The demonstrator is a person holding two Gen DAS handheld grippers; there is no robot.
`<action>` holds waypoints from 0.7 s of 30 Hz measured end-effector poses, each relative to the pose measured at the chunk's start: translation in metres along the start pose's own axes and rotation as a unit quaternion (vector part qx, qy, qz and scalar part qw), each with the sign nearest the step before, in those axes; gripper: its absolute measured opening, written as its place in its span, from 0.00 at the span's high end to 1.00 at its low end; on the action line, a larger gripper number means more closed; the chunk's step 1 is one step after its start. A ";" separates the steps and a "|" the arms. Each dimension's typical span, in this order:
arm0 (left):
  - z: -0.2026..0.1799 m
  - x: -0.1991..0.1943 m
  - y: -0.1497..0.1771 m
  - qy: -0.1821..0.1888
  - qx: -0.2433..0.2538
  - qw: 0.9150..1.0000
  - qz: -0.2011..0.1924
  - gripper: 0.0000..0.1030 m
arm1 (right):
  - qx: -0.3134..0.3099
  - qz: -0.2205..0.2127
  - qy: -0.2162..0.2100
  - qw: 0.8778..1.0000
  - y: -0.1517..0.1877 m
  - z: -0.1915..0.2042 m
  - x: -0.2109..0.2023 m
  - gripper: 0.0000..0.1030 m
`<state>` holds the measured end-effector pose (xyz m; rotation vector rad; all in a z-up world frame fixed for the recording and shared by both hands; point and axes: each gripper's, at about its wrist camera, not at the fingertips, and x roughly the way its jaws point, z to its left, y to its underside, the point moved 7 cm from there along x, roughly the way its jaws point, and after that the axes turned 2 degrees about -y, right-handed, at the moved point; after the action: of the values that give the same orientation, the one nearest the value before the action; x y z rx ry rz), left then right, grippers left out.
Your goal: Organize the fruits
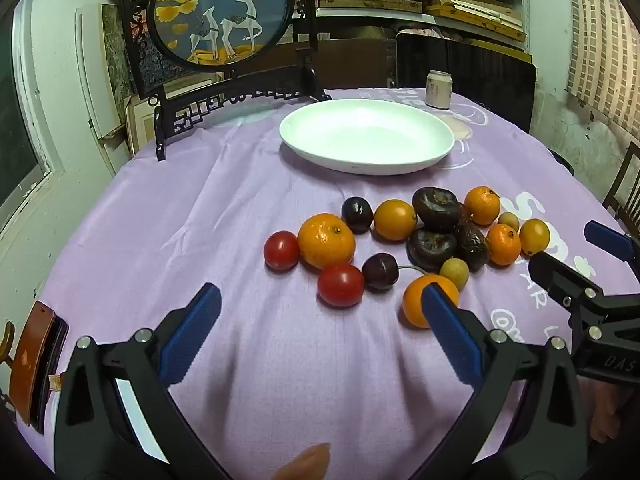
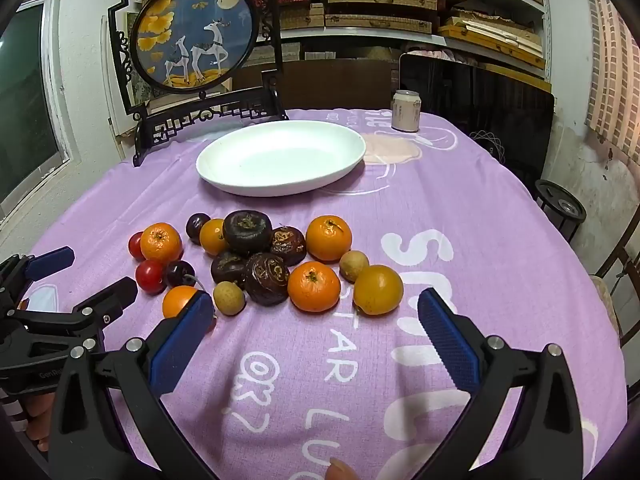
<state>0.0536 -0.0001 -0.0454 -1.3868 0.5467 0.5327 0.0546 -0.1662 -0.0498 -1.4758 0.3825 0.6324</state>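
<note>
Loosely clustered fruits (image 2: 264,268): glossy orange, red, wrinkled dark brown.

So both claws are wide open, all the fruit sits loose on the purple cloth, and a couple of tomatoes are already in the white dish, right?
Not quite: the white dish is empty, as the right wrist view shows. Both tomatoes lie on the purple cloth with the other fruit. The left claw and right claw are indeed wide open.

A lived-in home room, part dining space and part storage. A round table under a printed purple tablecloth (image 2: 460,216) stands by a window (image 2: 24,92). At its far edge sits a carved screen with painted deer (image 2: 196,36); behind, wall shelves (image 2: 400,0) hold stacked flat wooden boxes.
</note>
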 end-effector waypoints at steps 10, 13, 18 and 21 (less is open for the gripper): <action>-0.003 0.001 0.006 0.000 0.003 1.000 -0.001 0.02 | 0.001 0.000 -0.001 1.000 0.000 0.000 0.000 0.01; -0.004 0.001 0.006 -0.001 0.003 1.000 0.002 0.02 | 0.001 0.001 -0.001 1.000 0.000 0.000 0.000 0.01; -0.001 0.002 0.006 0.001 0.004 1.000 0.001 0.02 | 0.001 0.001 -0.001 1.000 0.000 0.000 0.001 0.01; -0.001 0.003 0.005 0.001 0.003 1.000 0.003 0.02 | 0.001 0.001 -0.001 1.000 0.000 0.000 0.001 0.01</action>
<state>0.0529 -0.0005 -0.0510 -1.3804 0.5526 0.5341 0.0554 -0.1661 -0.0503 -1.4721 0.3832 0.6346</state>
